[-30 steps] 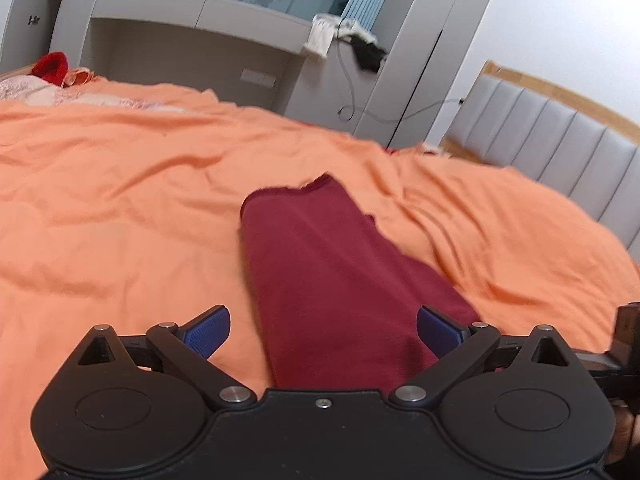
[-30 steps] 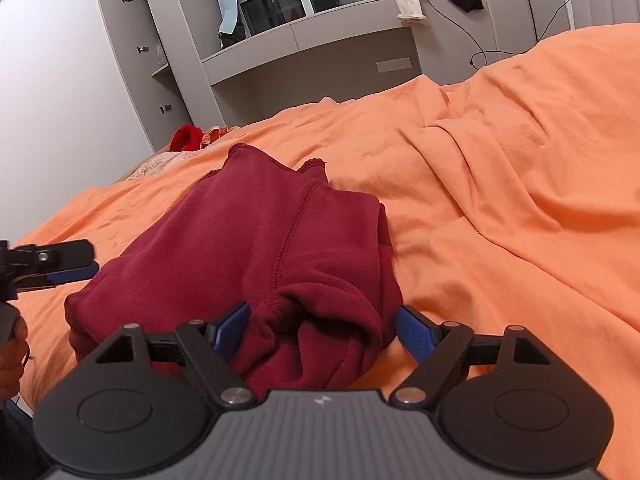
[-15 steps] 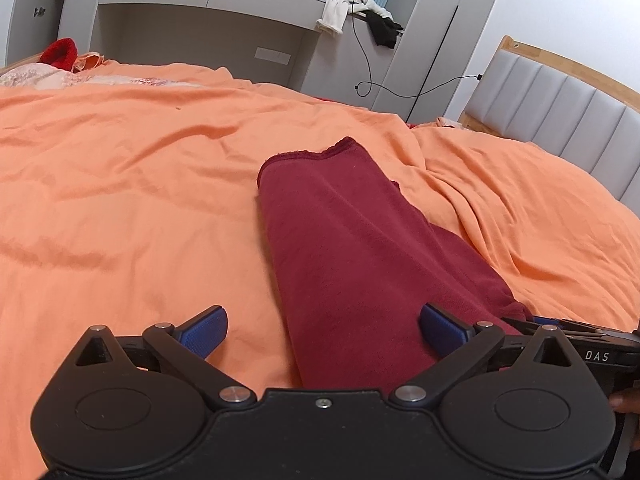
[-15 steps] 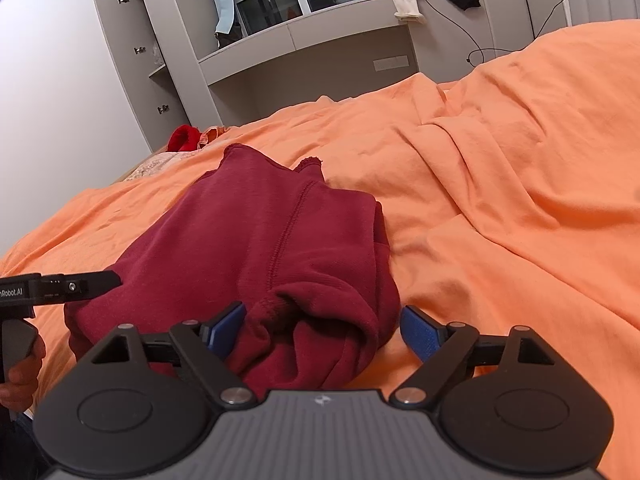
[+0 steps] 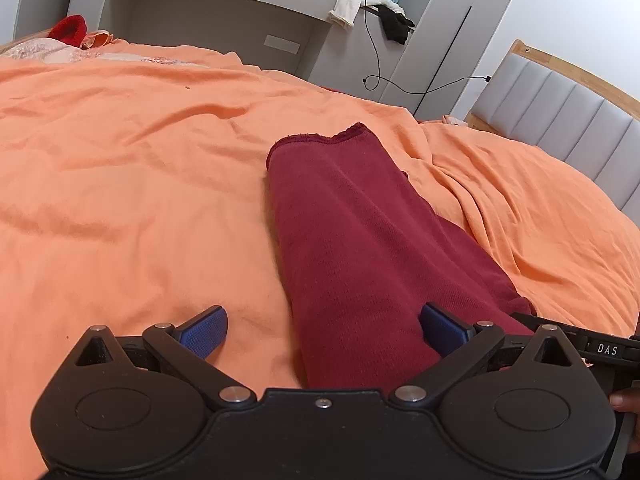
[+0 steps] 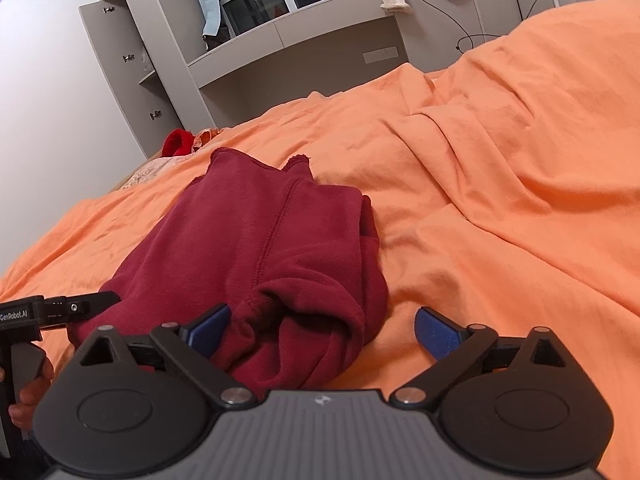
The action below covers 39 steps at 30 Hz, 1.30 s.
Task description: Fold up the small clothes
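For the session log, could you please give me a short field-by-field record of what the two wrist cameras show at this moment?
surface: orange bedspread, rumpled
garment: dark red garment, lying folded lengthwise on the bedspread
left gripper: left gripper, open, at the garment's near end, holding nothing
right gripper: right gripper, open, at the garment's bunched end, holding nothing
other items: red item at the bed's far edge; white and black clothes on the grey ledge
headboard: grey padded headboard
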{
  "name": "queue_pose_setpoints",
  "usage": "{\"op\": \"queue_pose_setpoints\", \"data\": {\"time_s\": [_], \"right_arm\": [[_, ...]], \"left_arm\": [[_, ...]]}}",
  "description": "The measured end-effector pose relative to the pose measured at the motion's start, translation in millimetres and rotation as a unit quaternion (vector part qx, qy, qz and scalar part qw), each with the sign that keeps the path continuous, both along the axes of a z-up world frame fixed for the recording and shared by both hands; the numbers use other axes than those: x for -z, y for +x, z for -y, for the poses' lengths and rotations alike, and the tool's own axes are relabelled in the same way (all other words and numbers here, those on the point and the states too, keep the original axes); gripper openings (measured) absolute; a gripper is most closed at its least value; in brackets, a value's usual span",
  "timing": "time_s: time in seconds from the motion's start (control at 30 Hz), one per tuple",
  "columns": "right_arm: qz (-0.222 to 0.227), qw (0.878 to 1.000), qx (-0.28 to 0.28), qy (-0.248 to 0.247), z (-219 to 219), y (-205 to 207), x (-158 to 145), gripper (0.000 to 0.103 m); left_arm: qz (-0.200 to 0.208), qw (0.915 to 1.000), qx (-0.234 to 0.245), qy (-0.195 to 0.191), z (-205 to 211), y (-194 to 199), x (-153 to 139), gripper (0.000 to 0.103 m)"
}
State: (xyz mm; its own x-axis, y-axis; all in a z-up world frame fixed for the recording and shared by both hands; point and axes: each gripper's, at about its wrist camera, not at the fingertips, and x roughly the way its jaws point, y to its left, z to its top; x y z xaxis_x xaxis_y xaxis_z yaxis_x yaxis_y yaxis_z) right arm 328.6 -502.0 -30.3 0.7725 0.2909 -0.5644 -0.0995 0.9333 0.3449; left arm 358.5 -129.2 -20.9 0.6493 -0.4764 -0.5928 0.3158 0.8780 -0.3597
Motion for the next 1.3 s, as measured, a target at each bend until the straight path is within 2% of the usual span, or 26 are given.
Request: {"op": "queue_pose_setpoints", "data": {"time_s": [0.13,0.3,0.4,0.47,0.6,0.8,0.97,1.1,1.17,1.3], "right_arm": [[0.005,1.0,0.005,0.016,5,-1,-2,0.102],[0.043,0.997,0.023,0.056,16,-5,-10,0.102],[0.051,0.996,0.022,0.071,20,3,-10,0.098],[0.045,0.996,0.017,0.079,21,14,-7,0.092],[0.038,0.995,0.021,0.095,25,36,3,0.087],[0.021,0.995,0.005,0.098,15,44,17,0.08],[0.017,0.995,0.009,0.101,15,43,20,0.064],[0.023,0.996,0.006,0.083,10,41,18,0.055],[0.031,0.997,0.003,0.066,6,38,15,0.049],[0.041,0.998,0.001,0.048,2,35,13,0.045]], "left_arm": [[0.003,1.0,-0.001,0.008,1,-1,2,0.102],[0.005,0.9998,-0.004,0.016,1,-2,4,0.102],[0.005,0.9999,-0.004,0.016,2,-2,5,0.102],[0.008,0.9998,-0.005,0.016,2,-3,5,0.102],[0.012,0.9998,-0.007,0.014,2,-6,6,0.102],[0.014,0.9998,-0.008,0.011,-1,-8,7,0.102],[0.014,0.9998,-0.007,0.011,-1,-8,7,0.102],[0.018,0.9998,-0.008,0.008,-3,-9,4,0.102],[0.024,0.9997,-0.009,-0.001,-5,-10,1,0.102],[0.032,0.999,-0.008,-0.031,-11,-7,-5,0.102]]}}
